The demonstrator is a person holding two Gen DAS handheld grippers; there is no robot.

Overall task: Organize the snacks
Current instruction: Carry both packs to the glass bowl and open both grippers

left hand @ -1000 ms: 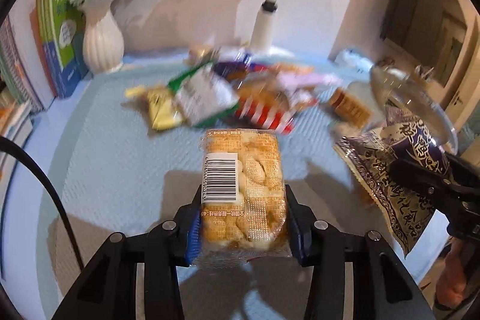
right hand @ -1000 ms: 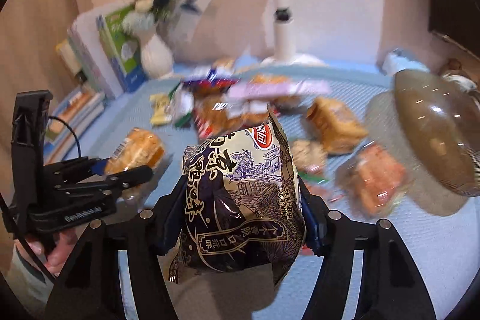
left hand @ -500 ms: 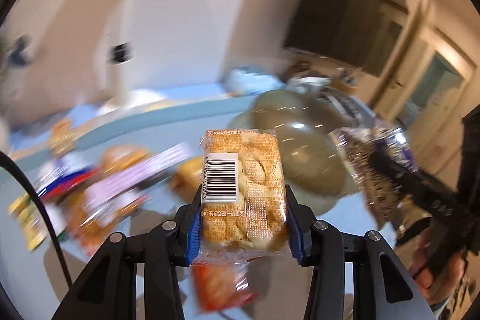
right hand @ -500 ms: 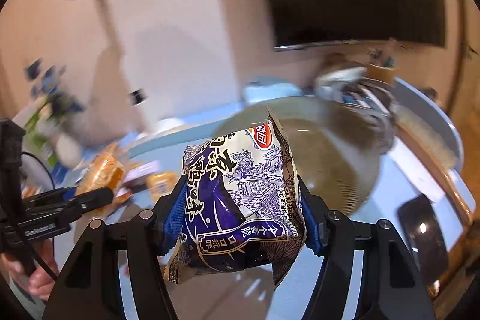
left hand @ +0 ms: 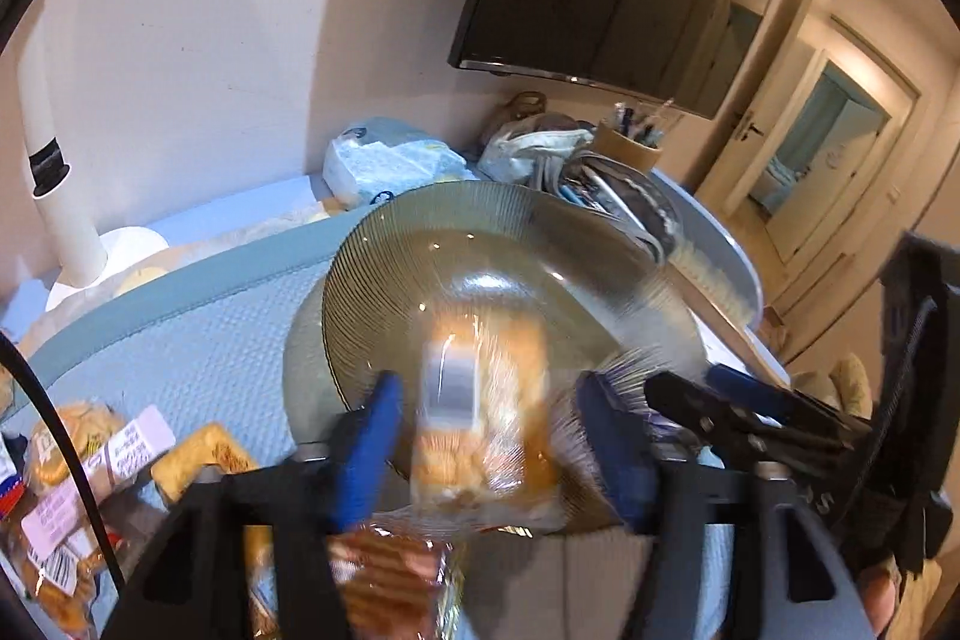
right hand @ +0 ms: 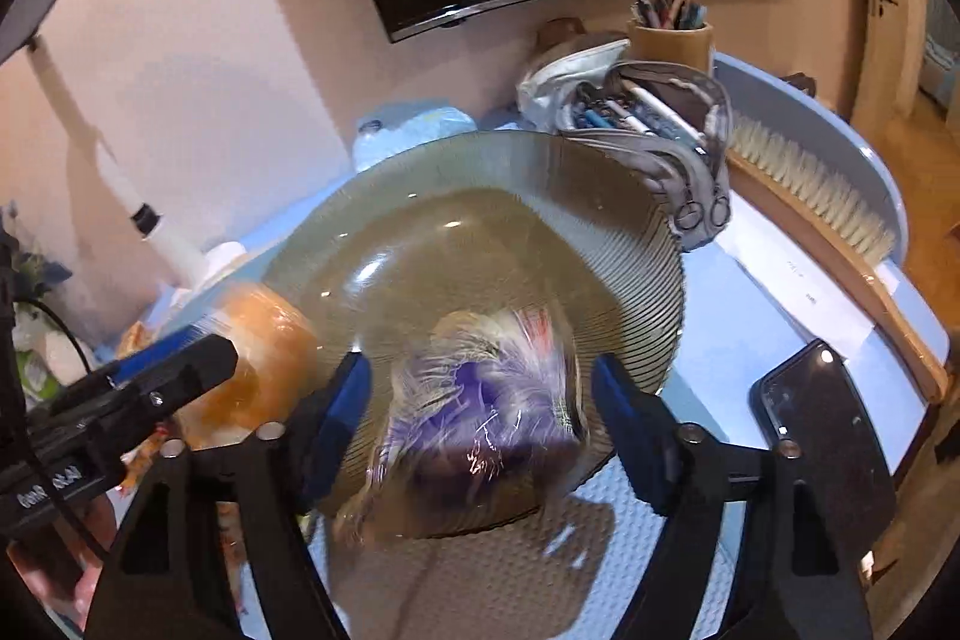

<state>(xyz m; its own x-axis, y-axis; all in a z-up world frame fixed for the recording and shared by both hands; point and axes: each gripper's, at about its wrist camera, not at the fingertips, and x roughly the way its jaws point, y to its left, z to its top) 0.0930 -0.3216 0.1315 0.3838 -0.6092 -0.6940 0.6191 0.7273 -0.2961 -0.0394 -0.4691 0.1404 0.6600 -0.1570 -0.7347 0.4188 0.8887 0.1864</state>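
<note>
A ribbed glass bowl (left hand: 510, 244) (right hand: 480, 196) stands on the blue mat. My left gripper (left hand: 489, 400) hangs over its near rim with jaws opening. A clear pack of golden biscuits (left hand: 480, 412) is blurred between the blue pads, with a gap on each side. My right gripper (right hand: 480, 388) is over the bowl too, its jaws opening. The purple snack packet (right hand: 480, 412) is smeared between its pads, touching neither. The right gripper's fingers (left hand: 720, 400) show at the right of the left wrist view. At the left of the right wrist view are the left gripper's fingers (right hand: 180, 376) and the biscuit pack (right hand: 264, 358).
Several snack packs (left hand: 90, 460) lie on the mat left of the bowl, one reddish pack (left hand: 384, 574) under the left gripper. Behind the bowl sit a tissue pack (left hand: 384, 160), pencil case (right hand: 648, 118) and pen cup (right hand: 669, 40). A brush (right hand: 810, 196) and phone (right hand: 822, 436) lie right.
Both grippers swung right from the snack pile to above the glass bowl. Their jaws have widened, and the biscuit pack and the purple packet have come free of the pads.
</note>
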